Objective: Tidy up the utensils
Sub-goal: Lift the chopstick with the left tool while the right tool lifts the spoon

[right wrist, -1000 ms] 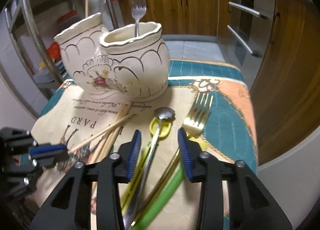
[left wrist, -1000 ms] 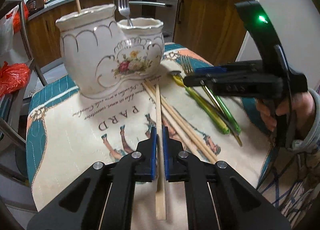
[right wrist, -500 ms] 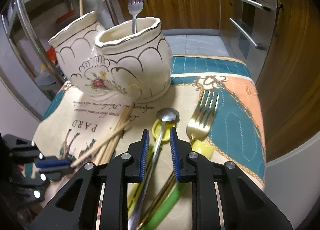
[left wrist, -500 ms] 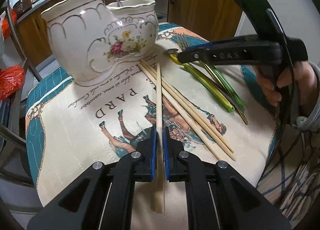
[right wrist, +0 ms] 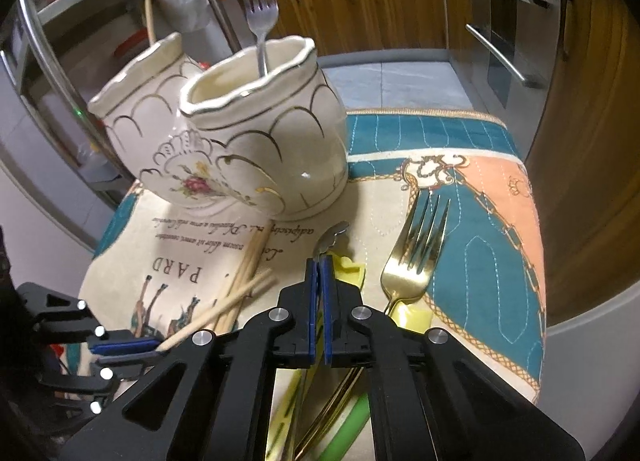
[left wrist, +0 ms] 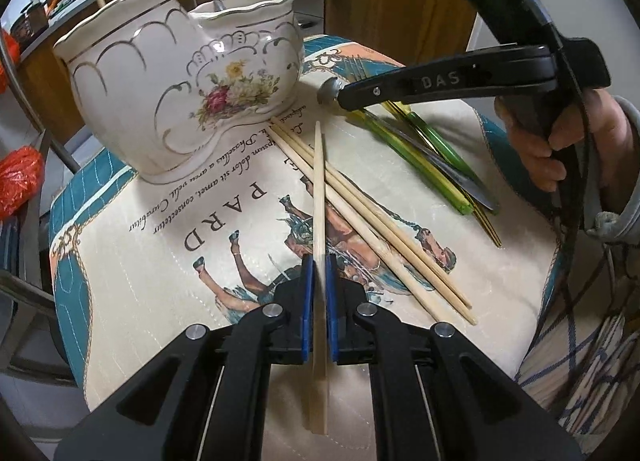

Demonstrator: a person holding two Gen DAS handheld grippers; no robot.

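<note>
My left gripper [left wrist: 318, 261] is shut on a single wooden chopstick [left wrist: 319, 189] that points toward the cream floral two-pot holder [left wrist: 180, 73]. My right gripper [right wrist: 319, 261] is shut on the handle of a silver spoon [right wrist: 334, 235], whose bowl sticks out just past the fingertips. The left wrist view shows the right gripper [left wrist: 344, 95] side-on, with the spoon bowl [left wrist: 328, 89] near the holder's base. In the holder [right wrist: 240, 141], one pot contains a silver fork [right wrist: 260, 9] and the other a chopstick [right wrist: 149, 17]. My left gripper [right wrist: 124, 345] appears at the lower left.
Three loose chopsticks [left wrist: 380, 229] lie on the printed cloth [left wrist: 168, 261]. A gold fork [right wrist: 416, 257], a yellow spoon [right wrist: 350, 267] and green and yellow handles [left wrist: 408, 153] lie to the right. Wooden cabinets [right wrist: 380, 1] and a metal rack [right wrist: 52, 73] stand behind. A person's hand [left wrist: 560, 149] holds the right gripper.
The right gripper's jaws have closed from wide apart onto the silver spoon's handle. The left gripper keeps its grip on the chopstick and has tilted further down.
</note>
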